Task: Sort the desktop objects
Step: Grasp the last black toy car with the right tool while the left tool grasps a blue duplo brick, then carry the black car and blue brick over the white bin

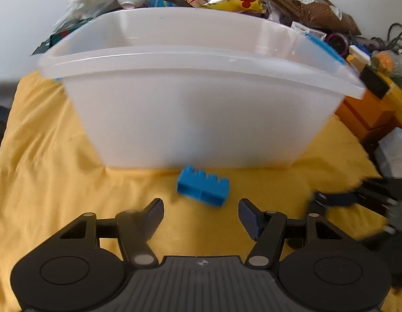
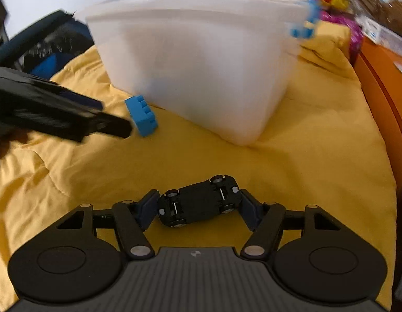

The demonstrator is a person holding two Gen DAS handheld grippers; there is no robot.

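My left gripper (image 1: pixel 201 214) fingers stood apart behind blue brick (image 1: pixel 203 188); my right gripper (image 2: pixel 198 205) clamped black toy car (image 2: pixel 199 204), underside up, near white bin (image 2: pixel 201 59).

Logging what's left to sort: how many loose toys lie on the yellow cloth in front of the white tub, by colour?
Blue: 1, the blue plastic building brick by the translucent white plastic tub.
Black: 1, the upturned black toy car between the right gripper jaws.
Total: 2.
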